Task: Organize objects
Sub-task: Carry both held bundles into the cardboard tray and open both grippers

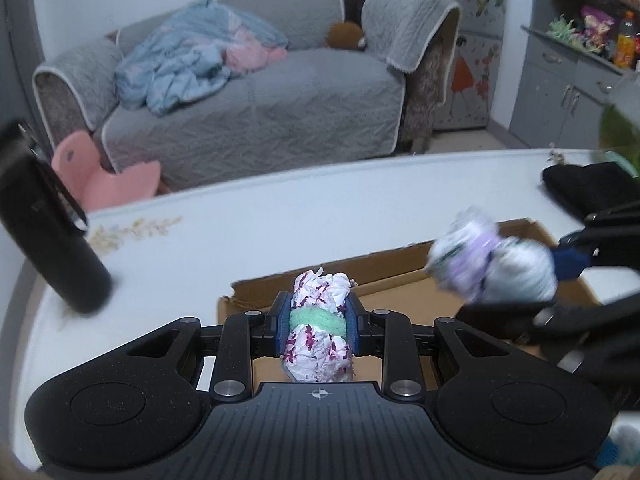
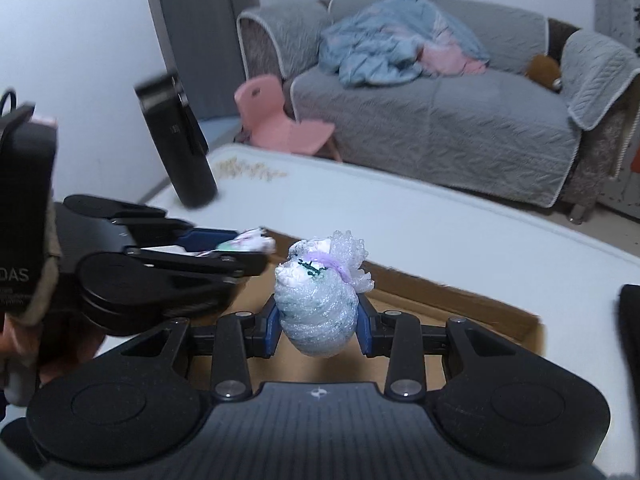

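My left gripper (image 1: 319, 322) is shut on a white paper bundle with magenta marks (image 1: 320, 344), bound by a green band. It hangs over an open cardboard box (image 1: 400, 268) on the white table (image 1: 240, 224). My right gripper (image 2: 320, 330) is shut on a bubble-wrapped bundle (image 2: 316, 312) tied with a purple band, also above the box (image 2: 460, 308). In the left wrist view the bubble-wrapped bundle (image 1: 492, 262) is blurred at the right. In the right wrist view the left gripper (image 2: 244, 246) comes in from the left, with the paper bundle (image 2: 254, 242) at its tip.
A tall black cylinder (image 1: 52, 232) (image 2: 180, 148) stands on the table's left part. A black folded item (image 1: 588, 184) lies at the far right. Beyond the table are a grey sofa (image 1: 260, 112) with heaped clothes, a pink child's chair (image 1: 108, 176) and a grey cabinet (image 1: 568, 92).
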A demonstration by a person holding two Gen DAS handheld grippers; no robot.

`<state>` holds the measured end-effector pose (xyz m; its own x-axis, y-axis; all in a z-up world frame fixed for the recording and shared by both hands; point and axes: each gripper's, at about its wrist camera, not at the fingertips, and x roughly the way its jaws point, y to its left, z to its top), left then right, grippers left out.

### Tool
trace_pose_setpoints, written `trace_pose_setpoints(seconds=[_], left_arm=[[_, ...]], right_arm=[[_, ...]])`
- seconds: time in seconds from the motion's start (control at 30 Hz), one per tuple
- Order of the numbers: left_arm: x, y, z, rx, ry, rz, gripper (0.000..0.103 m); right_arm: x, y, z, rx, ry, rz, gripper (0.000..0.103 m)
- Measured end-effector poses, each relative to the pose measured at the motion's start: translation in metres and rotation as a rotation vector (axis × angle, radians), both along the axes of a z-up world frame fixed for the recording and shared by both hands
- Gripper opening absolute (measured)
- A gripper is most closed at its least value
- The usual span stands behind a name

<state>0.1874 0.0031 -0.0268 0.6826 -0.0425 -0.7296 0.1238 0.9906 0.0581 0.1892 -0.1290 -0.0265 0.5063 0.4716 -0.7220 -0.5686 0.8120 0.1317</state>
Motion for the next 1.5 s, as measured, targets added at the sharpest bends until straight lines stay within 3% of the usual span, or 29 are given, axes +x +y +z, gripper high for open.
trace_pose_setpoints(seconds=[0.27,0.63,0.87,1.07,1.27,1.37,1.5], left_arm=[[0.034,0.018,-0.041,-0.010,0.081,0.053,0.033],[0.032,0.016,-0.054,0.004,0.088,0.055,0.034],[0.034,0.016,-0.050,-0.001,0.112,0.065,0.040],[0.027,0.015,-0.038,0.019,0.104,0.080,0.057],[0.017,0.013,-0.022,0.015,0.093,0.077,0.058],[0.011,0.013,-0.013,0.001,0.088,0.072,0.070],[-0.002,0.010,0.002,0.006,0.061,0.059,0.071]], right_arm=[[0.029,0.012,-0.040,-0.045,0.064,-0.017,0.034],[0.042,0.025,-0.057,-0.082,0.083,-0.018,0.034],[0.043,0.023,-0.055,-0.086,0.091,-0.030,0.039],[0.040,0.016,-0.046,-0.074,0.091,-0.036,0.051],[0.032,0.016,-0.036,-0.095,0.077,-0.023,0.052],[0.026,0.018,-0.030,-0.102,0.073,-0.010,0.060],[0.014,0.024,-0.020,-0.108,0.054,0.008,0.063]])
